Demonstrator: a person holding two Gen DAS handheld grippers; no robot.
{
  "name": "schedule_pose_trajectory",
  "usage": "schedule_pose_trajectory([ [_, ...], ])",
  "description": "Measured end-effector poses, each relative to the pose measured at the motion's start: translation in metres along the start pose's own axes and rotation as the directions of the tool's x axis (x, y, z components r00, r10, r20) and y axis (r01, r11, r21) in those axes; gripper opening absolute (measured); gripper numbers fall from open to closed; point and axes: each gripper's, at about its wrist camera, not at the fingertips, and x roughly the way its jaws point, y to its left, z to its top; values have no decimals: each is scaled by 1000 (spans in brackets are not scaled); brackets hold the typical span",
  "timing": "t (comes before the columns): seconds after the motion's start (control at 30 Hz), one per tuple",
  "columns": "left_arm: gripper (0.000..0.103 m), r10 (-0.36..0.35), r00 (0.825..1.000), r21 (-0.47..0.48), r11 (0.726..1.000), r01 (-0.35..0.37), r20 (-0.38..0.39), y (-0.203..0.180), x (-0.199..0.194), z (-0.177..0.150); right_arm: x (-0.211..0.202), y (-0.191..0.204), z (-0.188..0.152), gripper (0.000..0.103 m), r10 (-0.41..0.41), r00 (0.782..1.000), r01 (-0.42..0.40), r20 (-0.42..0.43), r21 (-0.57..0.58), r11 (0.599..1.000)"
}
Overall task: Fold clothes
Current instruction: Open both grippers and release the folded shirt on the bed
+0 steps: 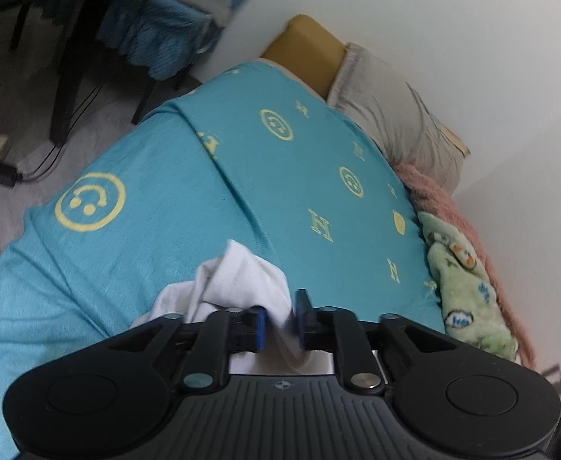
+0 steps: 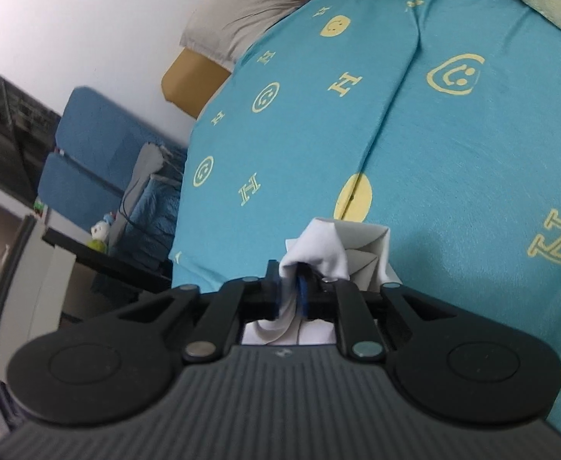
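Bunched white garment (image 1: pixel 242 280), crumpled with no clear long axis, is clenched by both left gripper (image 1: pixel 280 318) and right gripper (image 2: pixel 293 287) above the teal bedsheet (image 1: pixel 165 176).

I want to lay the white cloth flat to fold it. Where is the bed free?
The blue sheet is bare from the cloth to the pillow. Crowded only along the wall side, where the green blanket and pink blanket lie.
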Motion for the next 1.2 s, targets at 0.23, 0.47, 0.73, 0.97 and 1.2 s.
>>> schedule_pose_trajectory([
  [0.23,82,-10,1000,192,981,7,17,-27,-18,-16,-30,33,-20,82,92,995,-82,37,-200,976],
  [0.47,82,108,993,316,945,-88,-47,-37,6,-32,-4,41,-41,42,-80,997,65,-20,-404,912],
  [0.73,81,225,967,398,903,-161,-119,-28,46,-51,50,25,-40,40,-184,983,155,-20,-454,877],
  [0.97,81,221,972,442,882,-162,-85,-39,15,-65,19,41,-52,41,-185,983,162,7,-511,844],
  [1.2,81,197,979,481,864,-147,-55,-56,-34,-89,-39,54,-79,41,-173,985,159,24,-531,833],
])
